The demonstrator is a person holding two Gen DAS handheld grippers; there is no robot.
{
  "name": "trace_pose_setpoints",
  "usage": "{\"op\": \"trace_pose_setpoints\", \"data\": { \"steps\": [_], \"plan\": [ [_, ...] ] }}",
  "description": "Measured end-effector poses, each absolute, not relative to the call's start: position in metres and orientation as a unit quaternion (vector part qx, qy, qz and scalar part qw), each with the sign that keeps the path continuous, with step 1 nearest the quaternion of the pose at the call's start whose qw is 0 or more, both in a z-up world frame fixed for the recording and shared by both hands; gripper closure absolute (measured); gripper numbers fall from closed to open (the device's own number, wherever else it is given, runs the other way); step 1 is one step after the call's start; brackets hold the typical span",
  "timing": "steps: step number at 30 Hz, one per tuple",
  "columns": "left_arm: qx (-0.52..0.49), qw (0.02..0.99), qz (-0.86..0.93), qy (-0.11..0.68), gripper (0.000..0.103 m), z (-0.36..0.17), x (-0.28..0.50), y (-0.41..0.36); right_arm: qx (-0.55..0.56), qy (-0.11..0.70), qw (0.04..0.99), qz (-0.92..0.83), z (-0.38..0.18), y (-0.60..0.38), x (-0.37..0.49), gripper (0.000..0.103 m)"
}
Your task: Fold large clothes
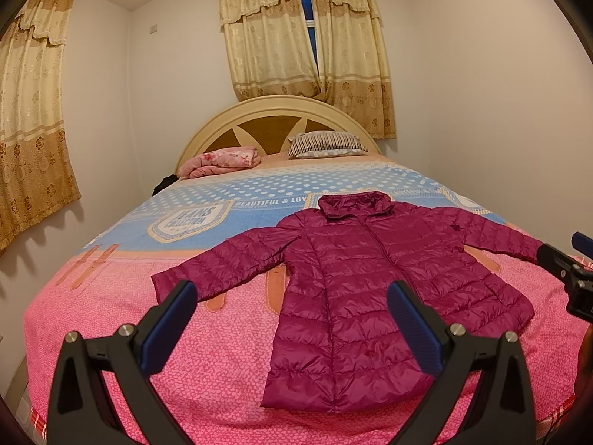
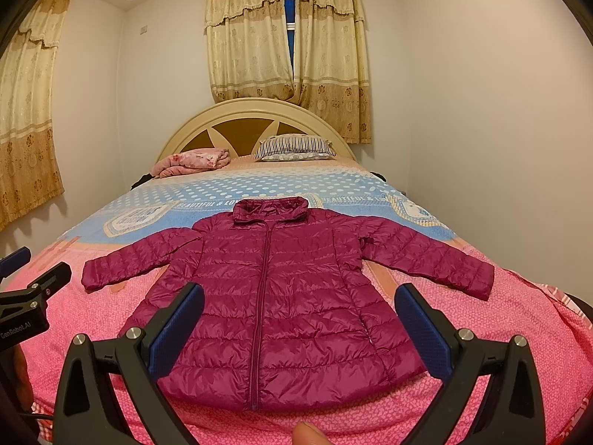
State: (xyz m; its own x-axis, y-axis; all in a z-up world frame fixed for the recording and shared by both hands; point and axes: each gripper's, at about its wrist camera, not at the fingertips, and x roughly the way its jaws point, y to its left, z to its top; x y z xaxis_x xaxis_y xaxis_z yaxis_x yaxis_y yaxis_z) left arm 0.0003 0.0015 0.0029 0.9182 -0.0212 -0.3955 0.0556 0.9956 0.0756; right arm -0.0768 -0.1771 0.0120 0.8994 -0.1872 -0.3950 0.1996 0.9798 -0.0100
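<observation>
Right wrist only: fingertip (image 2: pixel 307 434) below jacket (image 2: pixel 281 307).

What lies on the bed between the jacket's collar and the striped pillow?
Only bare bedspread, blue with white dots; nothing rests between the jacket collar and the striped pillow. Both wrist views show it.

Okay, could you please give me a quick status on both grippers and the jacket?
Left gripper open, right gripper open, both empty above bed. Jacket flat, zipped, sleeves spread, unfolded. Nothing on it.
</observation>
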Motion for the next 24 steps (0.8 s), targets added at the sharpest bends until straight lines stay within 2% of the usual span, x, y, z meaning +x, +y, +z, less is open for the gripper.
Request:
{"op": "trace_pose_setpoints", "data": {
  "steps": [24],
  "plan": [
    [0.043,0.978,-0.02,0.201,0.0,0.0043,0.0012,0.0036,0.015,0.205,0.974,-0.099,0.0119,-0.1762,-0.0761,0.001]
  ]
}}
